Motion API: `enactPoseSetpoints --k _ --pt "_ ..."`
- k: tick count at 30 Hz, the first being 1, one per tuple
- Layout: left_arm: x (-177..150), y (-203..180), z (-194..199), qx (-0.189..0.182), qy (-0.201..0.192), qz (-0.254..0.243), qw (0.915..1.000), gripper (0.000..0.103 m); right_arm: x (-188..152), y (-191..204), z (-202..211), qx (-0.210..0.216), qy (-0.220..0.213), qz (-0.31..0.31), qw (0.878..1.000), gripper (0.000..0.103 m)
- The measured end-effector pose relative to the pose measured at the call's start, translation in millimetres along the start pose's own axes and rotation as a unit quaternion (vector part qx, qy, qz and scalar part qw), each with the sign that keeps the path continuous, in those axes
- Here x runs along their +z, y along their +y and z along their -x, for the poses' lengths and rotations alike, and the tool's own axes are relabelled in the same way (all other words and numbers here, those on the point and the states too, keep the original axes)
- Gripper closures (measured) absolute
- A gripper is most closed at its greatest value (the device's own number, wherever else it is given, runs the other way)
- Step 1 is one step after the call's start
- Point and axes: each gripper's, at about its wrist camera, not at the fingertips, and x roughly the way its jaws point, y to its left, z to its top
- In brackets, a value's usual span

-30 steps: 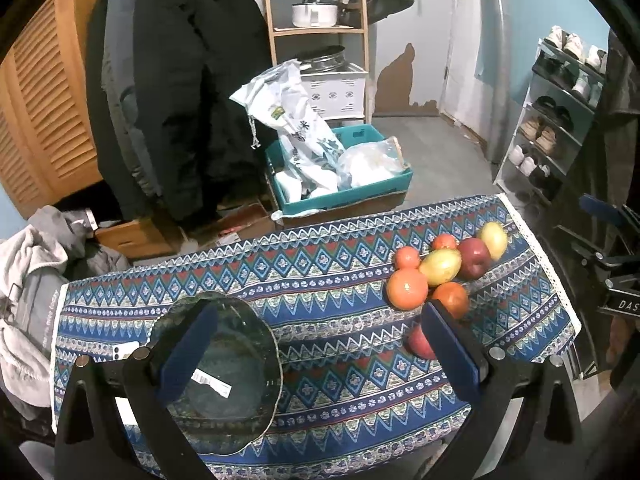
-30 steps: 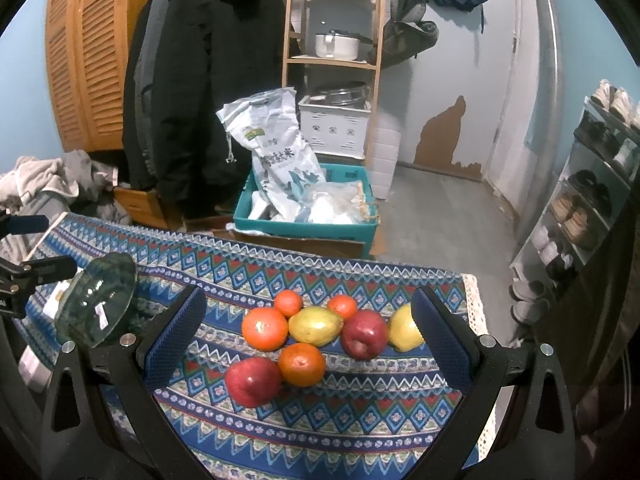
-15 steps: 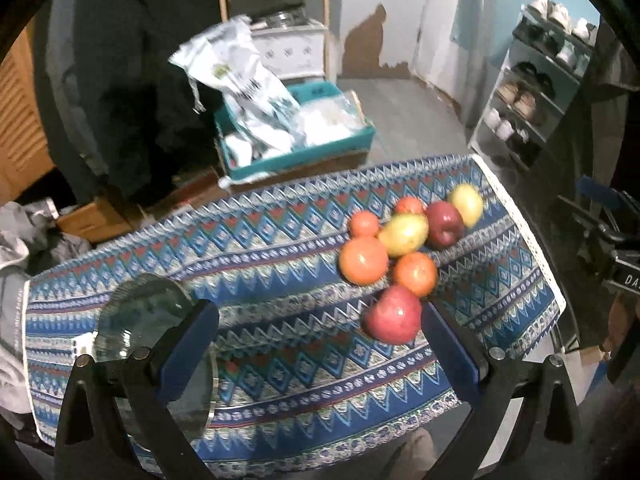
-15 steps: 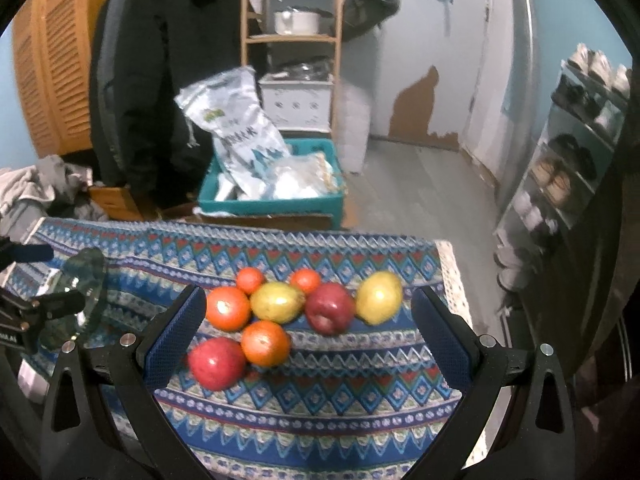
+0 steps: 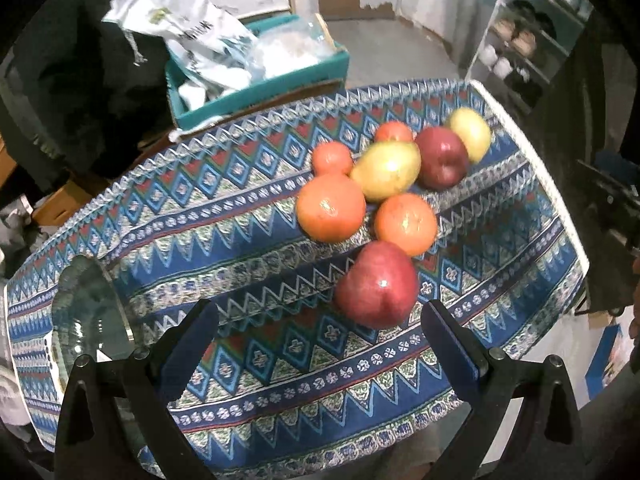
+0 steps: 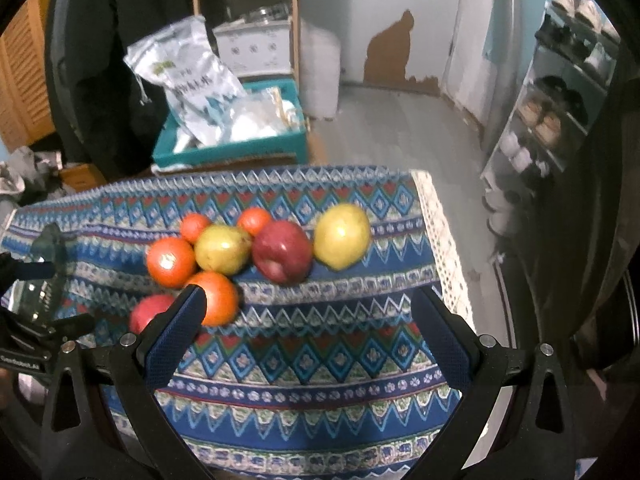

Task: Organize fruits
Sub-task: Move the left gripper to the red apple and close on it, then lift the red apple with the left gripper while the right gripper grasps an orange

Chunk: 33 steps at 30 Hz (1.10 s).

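Several fruits lie in a cluster on the patterned tablecloth (image 5: 248, 216). In the left wrist view a red apple (image 5: 376, 285) is nearest, just ahead of my open, empty left gripper (image 5: 320, 332). Behind it lie two oranges (image 5: 330, 207) (image 5: 405, 224), a yellow-green mango (image 5: 387, 170), a second red apple (image 5: 441, 157) and a yellow fruit (image 5: 470, 132). A glass bowl (image 5: 86, 320) sits at the left. My right gripper (image 6: 308, 322) is open and empty, short of the red apple (image 6: 282, 256) and yellow fruit (image 6: 341, 236).
A teal crate (image 5: 256, 80) with white bags stands on the floor beyond the table. A shoe rack (image 6: 560, 112) stands at the right. The table's right edge (image 6: 444, 232) has white lace trim. Dark coats hang at the back left.
Both grippers moved forward and down toward the fruit. The left one swung right, away from the glass bowl, so the near red apple now lies between its fingers' line.
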Motion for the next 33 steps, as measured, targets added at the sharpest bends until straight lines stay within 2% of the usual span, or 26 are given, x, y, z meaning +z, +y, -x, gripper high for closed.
enactPoseSetpoints --k 13,18,22,24,28,33 --pt "4 -20 -60 0.006 0.051 -0.020 0.9985 0.001 -15 -6 -41 0.007 0.055 -0.006 0.998 0.003" --pt "7 -24 -77 -0.022 0.065 -0.013 0.9976 0.001 -16 -5 -48 0.016 0.064 -0.007 0.998 0.003" --pt "11 -31 -87 -0.023 0.067 -0.027 0.9971 0.001 -16 -4 -55 0.021 0.072 -0.009 0.997 0.003" --pt "12 -33 -92 -0.022 0.069 -0.034 0.9968 0.008 -16 -2 -58 0.021 0.076 -0.008 0.997 0.003" --pt "10 -34 -103 -0.057 0.079 -0.031 0.9947 0.027 -16 4 -64 0.026 0.084 -0.004 0.996 0.003" --pt "10 -24 -103 -0.074 0.072 -0.009 0.9946 0.028 -15 16 -73 0.032 0.091 0.011 0.995 0.003"
